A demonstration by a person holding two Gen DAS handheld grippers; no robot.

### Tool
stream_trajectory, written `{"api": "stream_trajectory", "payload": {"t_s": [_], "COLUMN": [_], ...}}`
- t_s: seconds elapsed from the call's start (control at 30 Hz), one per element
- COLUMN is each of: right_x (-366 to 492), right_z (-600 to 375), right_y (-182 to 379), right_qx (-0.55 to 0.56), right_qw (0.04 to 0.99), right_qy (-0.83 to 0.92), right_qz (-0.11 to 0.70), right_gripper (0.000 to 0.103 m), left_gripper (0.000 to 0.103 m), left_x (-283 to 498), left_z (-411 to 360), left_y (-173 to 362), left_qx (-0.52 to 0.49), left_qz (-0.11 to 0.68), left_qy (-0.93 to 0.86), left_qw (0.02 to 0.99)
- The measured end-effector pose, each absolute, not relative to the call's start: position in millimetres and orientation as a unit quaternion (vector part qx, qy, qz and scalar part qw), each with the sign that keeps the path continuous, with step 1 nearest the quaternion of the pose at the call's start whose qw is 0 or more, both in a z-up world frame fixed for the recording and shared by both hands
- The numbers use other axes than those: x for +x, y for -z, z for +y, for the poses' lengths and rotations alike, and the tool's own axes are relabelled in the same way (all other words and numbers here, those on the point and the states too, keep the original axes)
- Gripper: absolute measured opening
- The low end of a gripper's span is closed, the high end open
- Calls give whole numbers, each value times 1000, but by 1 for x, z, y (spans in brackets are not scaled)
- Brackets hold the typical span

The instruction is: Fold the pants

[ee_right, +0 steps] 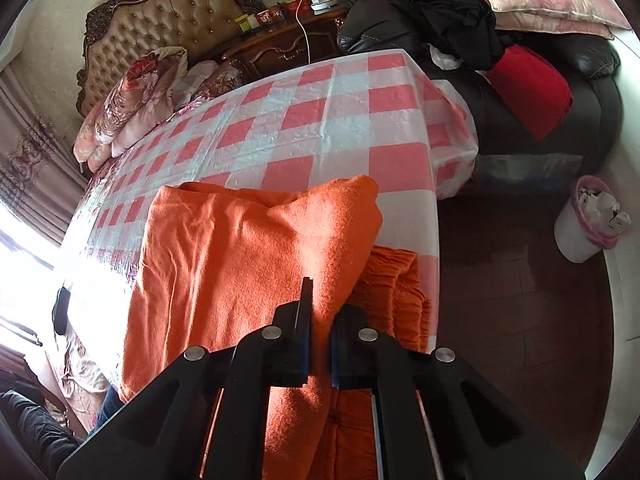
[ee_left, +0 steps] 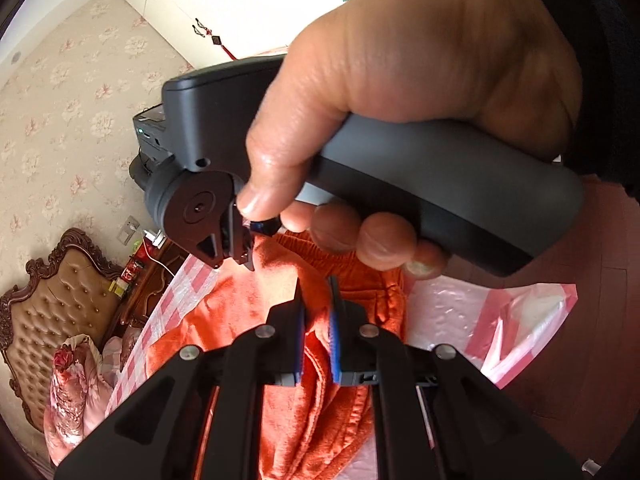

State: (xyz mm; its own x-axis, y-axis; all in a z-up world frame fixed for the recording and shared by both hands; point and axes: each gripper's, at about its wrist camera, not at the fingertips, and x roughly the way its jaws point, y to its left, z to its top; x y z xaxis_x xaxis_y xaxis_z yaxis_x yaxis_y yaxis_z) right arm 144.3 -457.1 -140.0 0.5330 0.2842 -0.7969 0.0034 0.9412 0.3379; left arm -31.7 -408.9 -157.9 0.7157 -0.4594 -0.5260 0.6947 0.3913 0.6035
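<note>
Fleece pants (ee_right: 248, 264), orange, are being carried over in a fold across the near part of the red-checked tablecloth (ee_right: 344, 120). Fabric is being pinched by the left gripper (ee_left: 318, 320) and by the right gripper (ee_right: 318, 332), jaws nearly closed. Judged next: the lifted edge is to be laid on the elastic waistband (ee_right: 394, 292), then released.

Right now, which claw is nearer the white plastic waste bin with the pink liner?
Right, probably. The right claw grips the orange fleece pants by the table edge, with the bin on the floor to its right. The left claw pinches the pants farther from that side.
</note>
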Motion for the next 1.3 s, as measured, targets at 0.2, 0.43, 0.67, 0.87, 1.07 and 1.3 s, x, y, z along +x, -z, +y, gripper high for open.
{"api": "stream_trajectory", "payload": {"t_s": [0.2, 0.43, 0.67, 0.87, 1.07, 1.3], "right_x": [143, 136, 130, 129, 131, 131], "right_z": [-461, -469, -479, -483, -492, -495], "right_y": [150, 162, 169, 171, 183, 182], "right_qx": [120, 133, 169, 182, 235, 249], "right_qw": [870, 878, 884, 883, 871, 865], "right_qy": [-82, -97, -118, -128, -157, -163], "right_qz": [471, 449, 421, 414, 403, 405], "right_gripper": [7, 7, 7, 7, 7, 7], "left_gripper": [10, 11, 11, 11, 12, 11], "left_x": [-25, -2, 27, 35, 44, 56], "left_z": [-423, -422, -422, -422, -420, -419], "left_y": [181, 172, 166, 169, 168, 160], "left_qx": [426, 388, 360, 354, 345, 319], "left_qz": [161, 245, 299, 314, 323, 327], "left_qy": [358, 379, 388, 389, 390, 392], "left_qw": [815, 804, 794, 791, 790, 798]}}
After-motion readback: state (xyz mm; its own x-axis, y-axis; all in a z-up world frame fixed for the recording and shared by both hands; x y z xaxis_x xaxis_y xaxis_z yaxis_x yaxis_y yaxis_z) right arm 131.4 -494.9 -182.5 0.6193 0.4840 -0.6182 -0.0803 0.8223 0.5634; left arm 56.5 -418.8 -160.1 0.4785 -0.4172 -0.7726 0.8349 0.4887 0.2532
